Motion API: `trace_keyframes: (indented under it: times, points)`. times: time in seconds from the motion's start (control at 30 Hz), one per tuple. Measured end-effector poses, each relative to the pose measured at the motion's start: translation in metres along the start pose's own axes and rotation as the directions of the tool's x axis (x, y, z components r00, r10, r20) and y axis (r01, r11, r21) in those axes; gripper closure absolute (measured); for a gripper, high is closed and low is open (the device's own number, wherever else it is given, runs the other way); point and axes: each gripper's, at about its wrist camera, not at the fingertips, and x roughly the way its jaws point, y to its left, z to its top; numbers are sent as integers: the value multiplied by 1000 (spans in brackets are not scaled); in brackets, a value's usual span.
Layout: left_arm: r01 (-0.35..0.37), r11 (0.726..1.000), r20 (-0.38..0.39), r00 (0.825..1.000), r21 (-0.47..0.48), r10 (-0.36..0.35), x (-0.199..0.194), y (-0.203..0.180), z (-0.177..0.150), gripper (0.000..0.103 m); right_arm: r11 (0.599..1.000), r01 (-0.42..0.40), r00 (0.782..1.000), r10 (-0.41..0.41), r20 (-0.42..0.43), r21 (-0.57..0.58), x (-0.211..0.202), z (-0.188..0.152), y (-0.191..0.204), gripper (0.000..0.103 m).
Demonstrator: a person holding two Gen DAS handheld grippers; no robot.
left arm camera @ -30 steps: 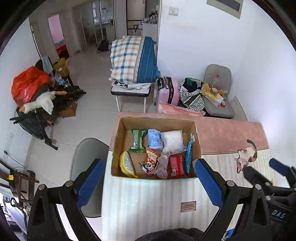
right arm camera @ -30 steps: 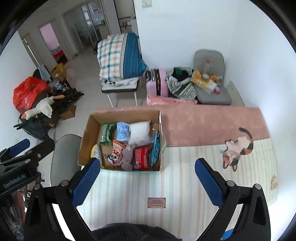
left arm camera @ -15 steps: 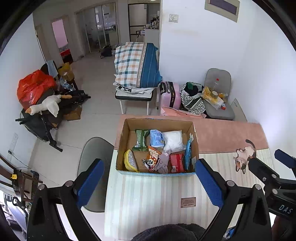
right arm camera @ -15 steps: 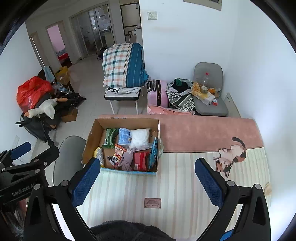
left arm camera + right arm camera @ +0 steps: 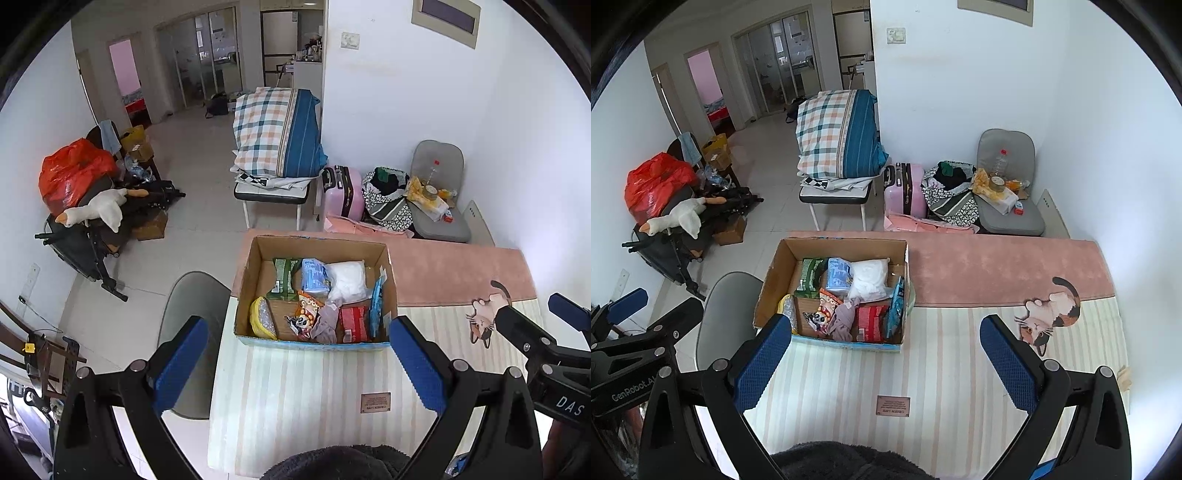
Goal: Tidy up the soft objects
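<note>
Left claw (image 5: 297, 363): spread wide, blue pads well apart, holding and touching nothing; it hangs high above the striped mat, aimed at the cardboard box.
Right claw (image 5: 884, 363): likewise spread wide and empty, high over the mat, to the right of the box.
Striped mat (image 5: 295, 398): pale cloth over the near part of the bench, with a small brown label; bare between the claws and the box.
Cat figure (image 5: 1049, 314): a flat picture at the mat's right edge, well apart from the box.
Cardboard box (image 5: 255, 266): open-topped, standing at the bench's left side where the striped mat meets the pink mat (image 5: 997, 269).
Soft objects: all in the box, namely a yellow pouch (image 5: 262, 319), a printed snack bag (image 5: 304, 315), a grey-mauve cloth (image 5: 327, 323), a red packet (image 5: 354, 323), a blue packet (image 5: 377, 306) on edge against the right wall, a green packet (image 5: 283, 278), a light-blue pack (image 5: 314, 275) and a white pillow bag (image 5: 348, 280).
Stage: the scene fits either a box awaiting sorting or one already filled; the pictures cannot settle which.
Handling advice: judged from the limp wrappers, any grasp should come straight down, take one item at its middle, and close gently so neighbours are not dragged along.
Beyond the bench: a grey chair (image 5: 195, 317), a plaid bundle (image 5: 277, 136) on a stool, and a pink suitcase (image 5: 343, 194).
</note>
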Motion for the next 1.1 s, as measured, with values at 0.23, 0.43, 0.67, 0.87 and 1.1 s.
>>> trace_keyframes:
  times: [0.23, 0.43, 0.67, 0.87, 1.1]
  points:
    - [0, 1000, 0, 1000, -5, 0, 0, 0, -2, 2, 1000, 19, 1000, -19, 4, 5, -3, 0, -5, 0]
    - [5, 1000, -7, 1000, -10, -5, 2, -2, -2, 2, 1000, 30, 1000, -30, 7, 3, -2, 1, -6, 0]
    - [6, 1000, -6, 1000, -8, -6, 2, -1, -2, 2, 999, 35, 999, -35, 9, 2, -3, 3, -7, 0]
    - [6, 1000, -3, 1000, -10, -6, 2, -1, -2, 2, 999, 38, 999, -38, 10, 0, -3, 3, -7, 0]
    - [5, 1000, -5, 1000, -9, -5, 2, 0, -3, 2, 999, 43, 999, -43, 11, 2, -3, 2, -5, 0]
